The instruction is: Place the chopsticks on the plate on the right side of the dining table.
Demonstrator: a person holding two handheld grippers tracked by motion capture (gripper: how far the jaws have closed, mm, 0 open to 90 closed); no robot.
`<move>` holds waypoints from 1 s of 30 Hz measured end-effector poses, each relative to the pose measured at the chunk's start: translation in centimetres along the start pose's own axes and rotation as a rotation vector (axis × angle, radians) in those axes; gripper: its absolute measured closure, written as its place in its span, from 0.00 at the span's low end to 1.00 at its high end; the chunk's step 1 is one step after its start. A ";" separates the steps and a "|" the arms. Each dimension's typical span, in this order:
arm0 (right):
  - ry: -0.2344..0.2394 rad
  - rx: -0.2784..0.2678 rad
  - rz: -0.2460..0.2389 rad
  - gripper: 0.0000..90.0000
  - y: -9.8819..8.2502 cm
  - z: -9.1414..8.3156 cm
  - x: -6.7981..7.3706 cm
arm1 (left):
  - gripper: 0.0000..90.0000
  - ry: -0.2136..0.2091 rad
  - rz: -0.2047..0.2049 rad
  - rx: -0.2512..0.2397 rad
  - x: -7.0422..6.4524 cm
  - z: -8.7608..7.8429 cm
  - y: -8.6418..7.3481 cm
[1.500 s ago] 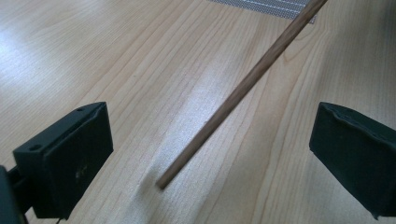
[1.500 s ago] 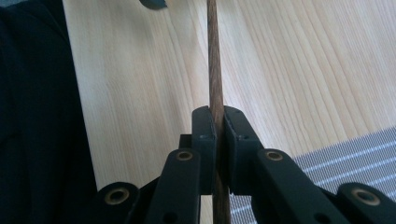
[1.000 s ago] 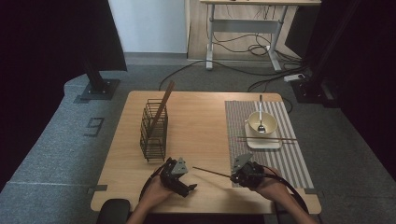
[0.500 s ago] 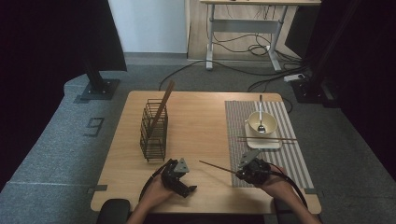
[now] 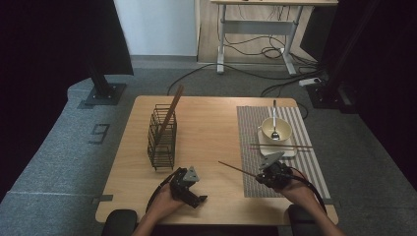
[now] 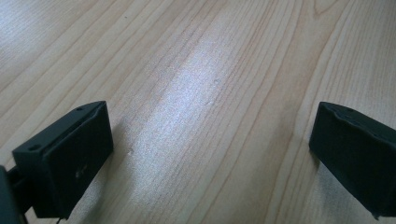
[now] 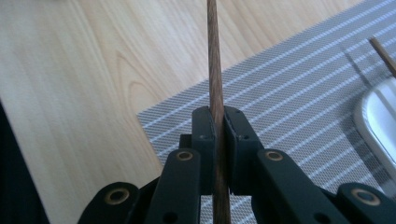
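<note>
While the left gripper (image 5: 196,196) rests at lower centre with jaws wide apart, the right gripper (image 5: 261,174) at lower right clamps a wooden chopstick (image 5: 236,168) pointing up-left over the striped placemat's (image 5: 295,162) edge.

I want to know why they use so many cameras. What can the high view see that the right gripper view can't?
The high view alone takes in the wire rack with a stick leaning in it, the bowl holding a spoon, the left gripper and the floor around the table. The right gripper view alone shows, up close, the black pads pinching the chopstick. Both take in that chopstick, the right gripper, the striped mat and the wooden table.
</note>
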State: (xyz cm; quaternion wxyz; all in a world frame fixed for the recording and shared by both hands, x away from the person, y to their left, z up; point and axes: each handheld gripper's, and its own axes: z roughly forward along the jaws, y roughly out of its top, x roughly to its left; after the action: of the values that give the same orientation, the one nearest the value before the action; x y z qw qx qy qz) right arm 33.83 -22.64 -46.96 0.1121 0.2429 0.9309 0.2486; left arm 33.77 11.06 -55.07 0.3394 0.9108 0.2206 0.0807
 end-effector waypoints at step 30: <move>-0.129 0.003 0.194 0.92 -2.9 -1.2 -6.8 | 0.00 0.005 -0.001 -0.001 0.0 0.0 0.0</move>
State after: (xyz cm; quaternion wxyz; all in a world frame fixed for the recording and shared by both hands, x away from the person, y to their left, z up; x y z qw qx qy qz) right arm 38.16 -28.75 -46.85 0.1469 0.3474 0.8943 0.2407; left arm 33.74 11.02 -55.08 0.3393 0.9104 0.2218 0.0828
